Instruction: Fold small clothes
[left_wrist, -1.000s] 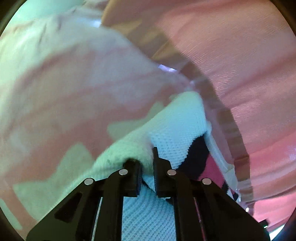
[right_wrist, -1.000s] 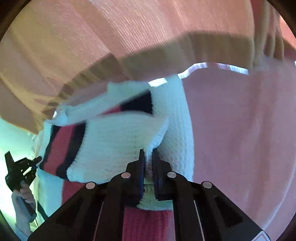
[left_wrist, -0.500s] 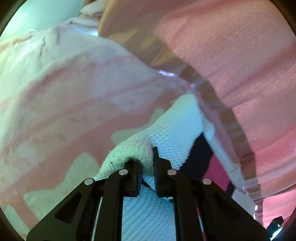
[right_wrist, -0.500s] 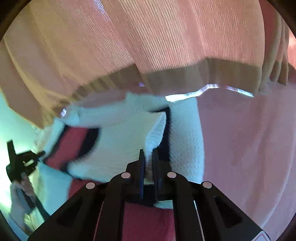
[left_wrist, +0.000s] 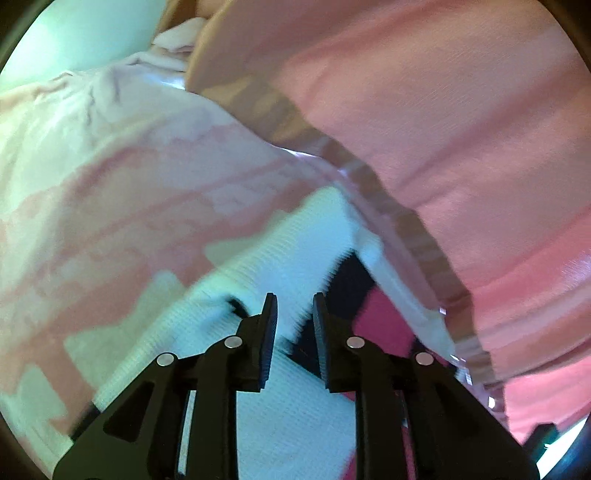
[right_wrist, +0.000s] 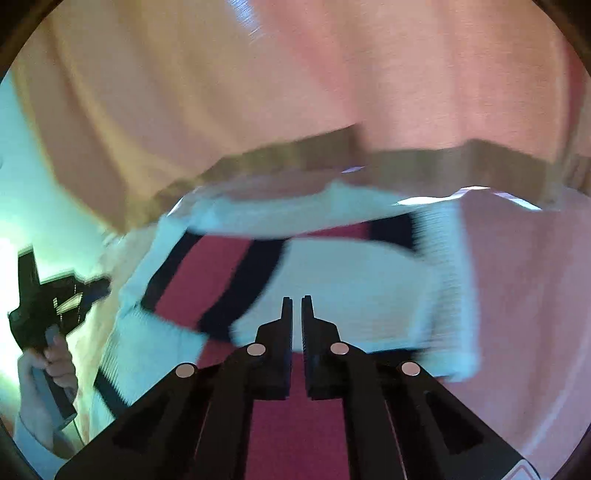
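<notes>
- Left gripper (left_wrist: 294, 301): jaws just opened to a narrow gap, nothing pinched; white knit below.
- Right gripper (right_wrist: 296, 303): jaws nearly closed, nothing between them.
- Striped knit sweater (right_wrist: 354, 284): folded on pink cloth (right_wrist: 524, 295), near both grippers.

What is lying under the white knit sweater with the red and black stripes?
The white knit sweater lies on a pink-and-white patterned cloth, which shows beside it. A pink curtain-like fabric hangs over its far edge. Whatever is beneath the sweater's middle is covered.
</notes>
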